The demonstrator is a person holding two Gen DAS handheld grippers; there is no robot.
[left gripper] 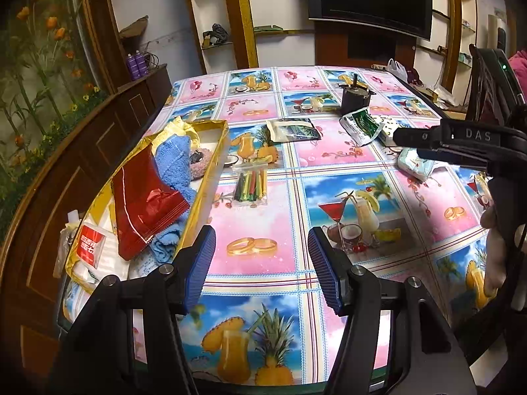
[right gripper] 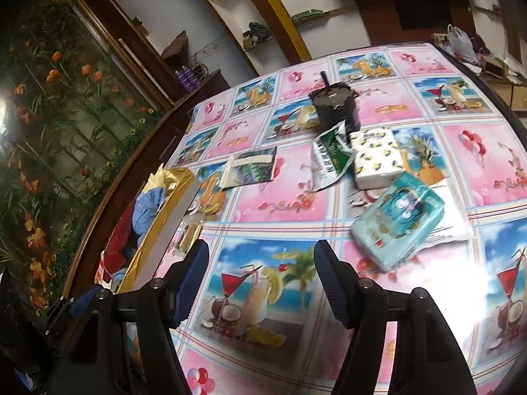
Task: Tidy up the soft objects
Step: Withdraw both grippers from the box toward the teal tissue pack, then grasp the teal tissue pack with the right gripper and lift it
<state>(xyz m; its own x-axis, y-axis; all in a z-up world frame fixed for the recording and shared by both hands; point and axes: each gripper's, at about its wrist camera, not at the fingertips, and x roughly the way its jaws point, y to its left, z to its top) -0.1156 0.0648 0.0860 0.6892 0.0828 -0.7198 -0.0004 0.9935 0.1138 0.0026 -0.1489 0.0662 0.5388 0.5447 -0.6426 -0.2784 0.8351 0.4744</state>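
Both empty: left gripper (left gripper: 262, 263) and right gripper (right gripper: 262, 279) w/ jaws spread. Teal tissue pack (right gripper: 397, 219) lies on table (right gripper: 286, 204), just right of the right gripper. Swing right, straddle pack's short sides, squeeze gently, then carry to gold box (left gripper: 210, 177).

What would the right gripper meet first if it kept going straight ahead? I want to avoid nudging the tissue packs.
Probably bare tablecloth: the right gripper is open and aims between the gold box and teal tissue pack. Depth is unclear.
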